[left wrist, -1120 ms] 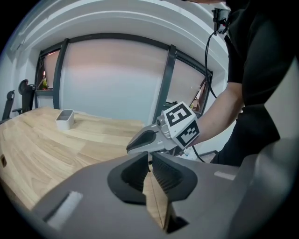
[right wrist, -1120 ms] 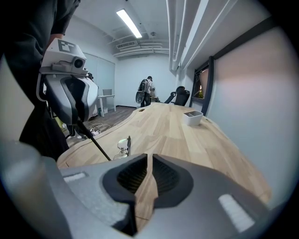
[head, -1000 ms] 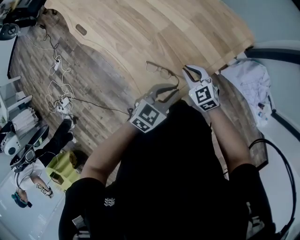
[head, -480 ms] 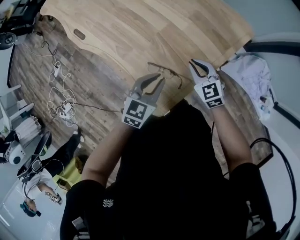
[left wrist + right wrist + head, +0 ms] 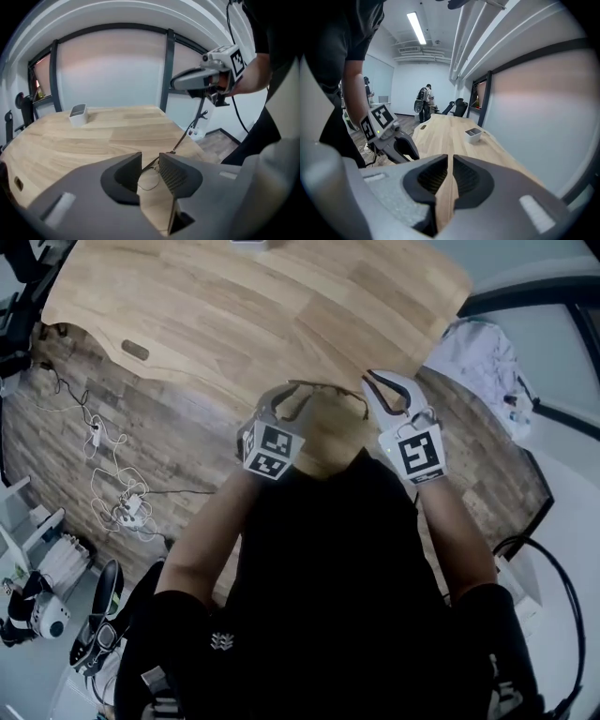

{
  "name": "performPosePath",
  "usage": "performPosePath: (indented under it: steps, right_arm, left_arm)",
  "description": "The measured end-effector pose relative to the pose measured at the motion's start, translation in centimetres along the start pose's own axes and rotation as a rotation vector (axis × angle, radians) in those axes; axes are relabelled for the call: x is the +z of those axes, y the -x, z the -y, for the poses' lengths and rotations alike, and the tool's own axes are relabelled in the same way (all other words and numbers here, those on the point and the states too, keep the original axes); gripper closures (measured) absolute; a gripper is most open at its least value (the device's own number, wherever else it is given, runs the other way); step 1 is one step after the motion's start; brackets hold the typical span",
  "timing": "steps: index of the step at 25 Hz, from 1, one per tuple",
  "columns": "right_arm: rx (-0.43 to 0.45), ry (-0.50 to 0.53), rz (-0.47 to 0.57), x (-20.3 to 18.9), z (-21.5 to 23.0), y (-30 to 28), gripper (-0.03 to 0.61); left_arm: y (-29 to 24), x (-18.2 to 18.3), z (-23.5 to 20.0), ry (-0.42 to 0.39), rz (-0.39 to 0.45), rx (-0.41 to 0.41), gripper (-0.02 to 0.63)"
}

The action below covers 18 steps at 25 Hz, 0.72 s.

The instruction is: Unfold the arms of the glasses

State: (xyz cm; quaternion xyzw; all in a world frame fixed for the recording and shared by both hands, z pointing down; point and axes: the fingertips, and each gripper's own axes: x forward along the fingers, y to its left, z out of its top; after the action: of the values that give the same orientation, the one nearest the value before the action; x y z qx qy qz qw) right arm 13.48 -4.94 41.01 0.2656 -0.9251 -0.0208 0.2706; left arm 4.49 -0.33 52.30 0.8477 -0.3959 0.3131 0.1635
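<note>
The left gripper is opening its jaws, the wire-framed glasses showing between them; the right gripper is hovering nearby, its jaws nearly together.

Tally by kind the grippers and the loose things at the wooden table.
glasses: 1
small white container: 1
handheld grippers: 2 (left gripper, jaws opening with the glasses between them; right gripper)
total: 4
</note>
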Motion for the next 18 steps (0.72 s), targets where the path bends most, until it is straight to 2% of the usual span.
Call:
performPosePath:
  steps: [6, 9, 11, 15, 18]
  right_arm:
    - [-0.057, -0.07, -0.041, 0.1, -2.9, 0.1, 0.543]
    - [-0.074, -0.033, -0.088, -0.6, -3.7, 0.4, 0.543]
    - [-0.087, -0.033, -0.089, -0.9, -3.7, 0.7, 0.543]
    - [-0.138, -0.105, -0.089, -2.0, -2.4, 1.2, 0.543]
    - [-0.161, -0.12, -0.095, -2.5, -1.7, 1.3, 0.543]
  left_arm:
    - [-3.1, -2.3, -1.1, -0.201, -0.063, -0.081, 0.489]
    - [-4.5, -2.7, -1.0, -0.284, -0.078, -0.132, 0.489]
    - [-5.5, -2.6, -0.7, -0.296, -0.085, -0.165, 0.489]
    - [-6.8, -2.8, 0.4, -0.313, -0.101, -0.219, 0.508]
    - [-7.2, -3.2, 0.7, -0.318, -0.108, -0.225, 0.539]
